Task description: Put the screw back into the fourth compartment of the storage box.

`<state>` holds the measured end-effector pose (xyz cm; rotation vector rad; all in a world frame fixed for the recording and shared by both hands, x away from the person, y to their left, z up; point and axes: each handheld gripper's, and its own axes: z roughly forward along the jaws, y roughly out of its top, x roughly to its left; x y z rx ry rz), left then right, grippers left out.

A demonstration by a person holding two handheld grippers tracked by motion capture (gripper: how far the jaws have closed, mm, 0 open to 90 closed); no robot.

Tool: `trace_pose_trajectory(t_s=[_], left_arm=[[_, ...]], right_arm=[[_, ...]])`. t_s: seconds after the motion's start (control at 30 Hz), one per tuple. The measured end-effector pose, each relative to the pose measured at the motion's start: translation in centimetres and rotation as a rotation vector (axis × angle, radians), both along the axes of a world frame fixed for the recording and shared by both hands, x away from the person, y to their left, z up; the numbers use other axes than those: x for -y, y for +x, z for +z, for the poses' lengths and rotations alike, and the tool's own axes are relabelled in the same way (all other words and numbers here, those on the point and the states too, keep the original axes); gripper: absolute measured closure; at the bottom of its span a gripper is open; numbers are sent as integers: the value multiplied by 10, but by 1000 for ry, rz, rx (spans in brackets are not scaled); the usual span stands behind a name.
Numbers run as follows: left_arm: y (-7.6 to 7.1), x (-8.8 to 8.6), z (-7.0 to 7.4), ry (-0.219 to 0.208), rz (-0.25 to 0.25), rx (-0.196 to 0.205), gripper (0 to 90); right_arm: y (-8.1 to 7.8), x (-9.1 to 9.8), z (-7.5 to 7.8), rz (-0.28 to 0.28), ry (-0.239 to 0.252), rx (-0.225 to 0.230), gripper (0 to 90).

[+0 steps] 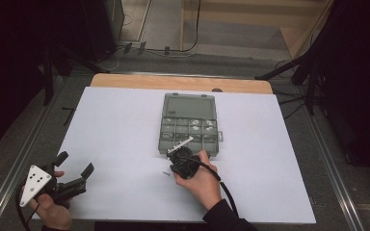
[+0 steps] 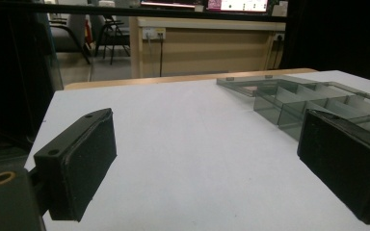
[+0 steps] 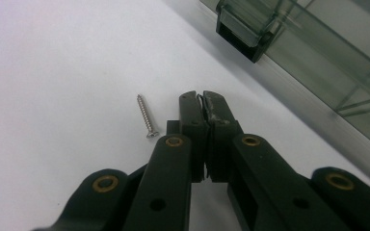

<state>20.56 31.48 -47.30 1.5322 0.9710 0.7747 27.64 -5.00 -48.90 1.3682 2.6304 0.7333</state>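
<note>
Left gripper [image 1: 72,175] is seen at the lower left of the high view, held in a hand [image 1: 53,211] just at the white table's [image 1: 120,125] near edge, grey three-cornered plate [image 1: 33,184] on top. Its jaws are spread wide, nothing between them; in the left gripper view both black pads [image 2: 84,168] stand far apart over bare white surface, with the compartment box [image 2: 313,103] glimpsed at the right of the frame.

Screw [image 1: 166,173] is found lower centre of the high view, lying flat on the table, just left of the right gripper [image 1: 173,158] and apart from it. In the right gripper view the screw [image 3: 146,117] lies left of centre, head toward the bottom of the frame, close beside the left jaw but not touched.

Right gripper [image 3: 203,103] is shown with jaws pressed together, tips meeting; no object can be made out between them. It is held in the right hand [image 1: 200,180] at the centre bottom of the high view, cable [image 1: 224,187] trailing back over the wrist.

Box [image 1: 189,126] is placed centre of the high view, lid open and laid flat toward the top, small parts seen in its compartments; its near edge is just above the right gripper. Box latch [image 3: 243,29] and clear wall are seen at the upper right of the right gripper view.
</note>
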Motion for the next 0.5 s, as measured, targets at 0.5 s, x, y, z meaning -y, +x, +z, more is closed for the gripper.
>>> trace_pose_trajectory(t_s=[0.5], left_arm=[[0, 2, 0, 1, -2, 0, 65]], right_arm=[[-1, 18, 17, -5, 22, 25, 900]])
